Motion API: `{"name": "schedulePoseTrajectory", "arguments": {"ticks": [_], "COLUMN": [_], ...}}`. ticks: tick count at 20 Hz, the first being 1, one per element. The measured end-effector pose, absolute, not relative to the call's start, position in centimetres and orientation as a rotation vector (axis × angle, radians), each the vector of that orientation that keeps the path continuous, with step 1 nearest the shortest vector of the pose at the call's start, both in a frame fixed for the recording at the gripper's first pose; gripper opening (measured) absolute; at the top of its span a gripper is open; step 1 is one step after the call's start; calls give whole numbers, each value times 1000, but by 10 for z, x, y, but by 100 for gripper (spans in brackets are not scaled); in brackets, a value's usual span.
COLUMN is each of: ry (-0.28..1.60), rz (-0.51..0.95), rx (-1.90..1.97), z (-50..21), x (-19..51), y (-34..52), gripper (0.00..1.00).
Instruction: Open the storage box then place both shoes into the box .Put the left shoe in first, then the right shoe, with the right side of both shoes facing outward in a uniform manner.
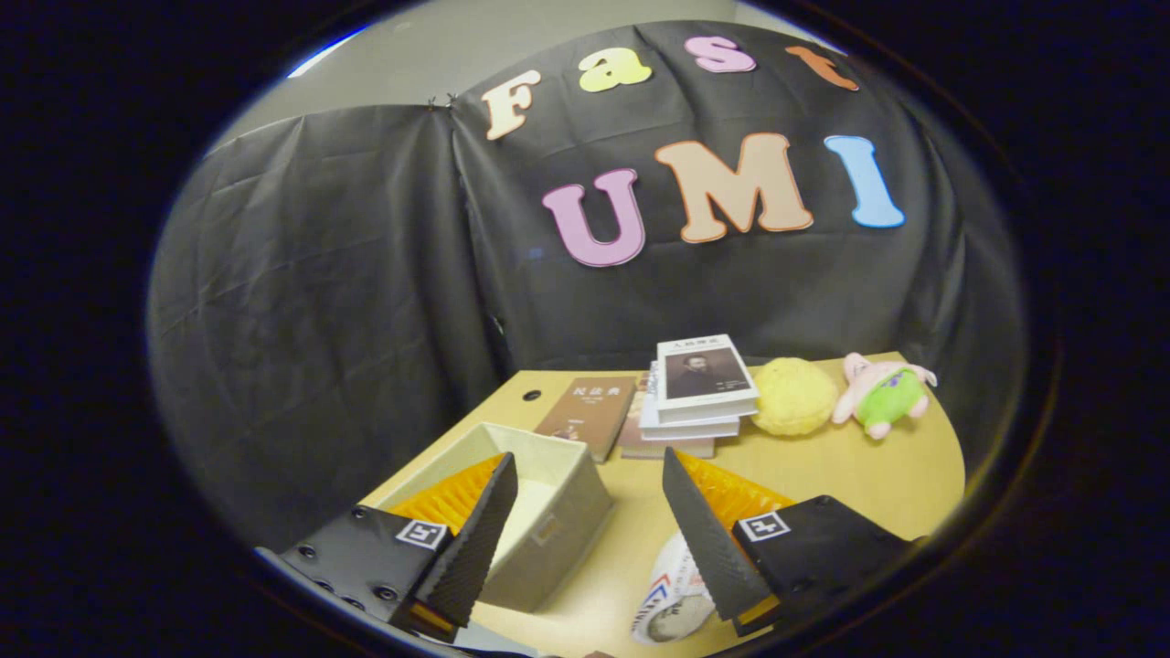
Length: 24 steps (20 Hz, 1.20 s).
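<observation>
My gripper (590, 471) is open, held above the wooden table (850, 475) with nothing between its fingers. A beige fabric storage box (558, 498) stands open on the table, partly behind the left finger (484, 521); its pale inside looks empty as far as I can see. A white shoe (672, 599) with red and blue markings lies on the table close under the right finger (699, 530), partly hidden by it. A second shoe is hidden from me.
Beyond the fingers lie a brown book (590, 411) and a stack of books (699, 388). Right of them sit a yellow fluffy ball (793, 395) and a pink-and-green plush toy (885, 393). Black cloth walls close the table's back and left side.
</observation>
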State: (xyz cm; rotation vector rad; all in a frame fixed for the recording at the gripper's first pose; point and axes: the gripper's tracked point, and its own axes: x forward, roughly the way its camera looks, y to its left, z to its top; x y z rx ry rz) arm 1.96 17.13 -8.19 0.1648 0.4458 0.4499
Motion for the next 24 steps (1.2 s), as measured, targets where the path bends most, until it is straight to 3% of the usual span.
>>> {"name": "schedulePoseTrajectory", "arguments": {"ticks": [12,24], "ry": [649,906], "rz": [372,416], "rx": [132,72], "z": [-176,-277], "x": [17,-13], "y": [76,68], "gripper": [100,99]}}
